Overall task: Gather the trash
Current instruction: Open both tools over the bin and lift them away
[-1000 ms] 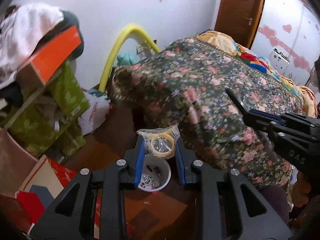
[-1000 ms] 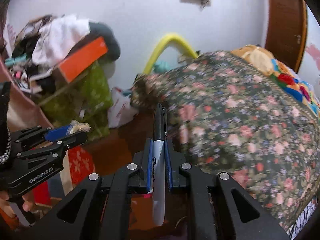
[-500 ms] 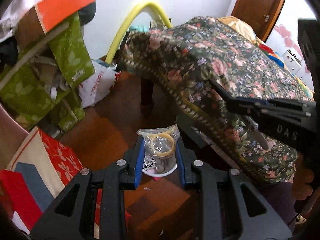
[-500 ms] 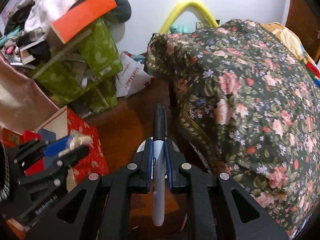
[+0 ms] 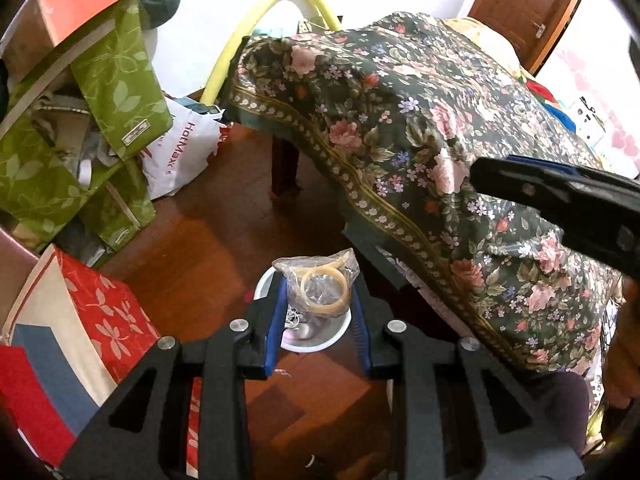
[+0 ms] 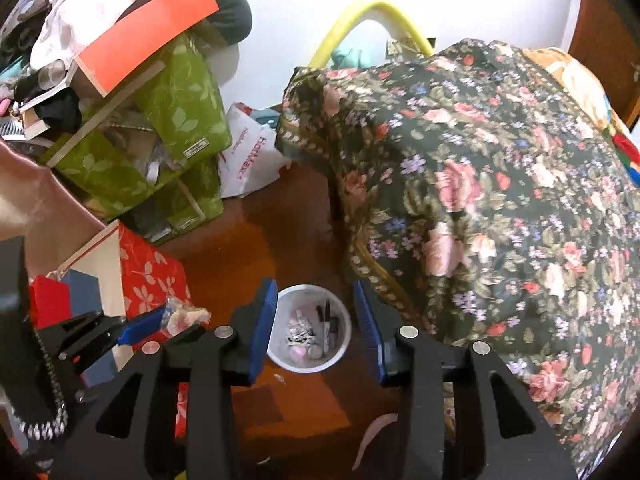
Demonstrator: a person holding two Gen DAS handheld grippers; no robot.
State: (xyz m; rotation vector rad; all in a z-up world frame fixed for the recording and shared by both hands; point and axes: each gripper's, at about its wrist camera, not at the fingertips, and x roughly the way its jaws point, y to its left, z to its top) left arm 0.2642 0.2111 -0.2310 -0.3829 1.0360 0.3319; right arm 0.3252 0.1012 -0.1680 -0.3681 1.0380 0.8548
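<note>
Bagged tape roll (image 5: 322,285) gripped in left gripper (image 5: 316,308) jaws above white bin (image 6: 309,328), marker (image 6: 331,330) seen inside, right gripper (image 6: 314,320) jaws held open.

Dark green bedspread (image 6: 500,184) carries pink roses, small lilac flowers and a gold patterned border; the floor (image 6: 256,248) is reddish-brown wood; the small bin (image 6: 308,328) is white; the storage bags (image 6: 180,116) are lime green with pale leaves; the box (image 5: 92,320) is red with a white leaf print; the bent tube (image 5: 256,12) is yellow
</note>
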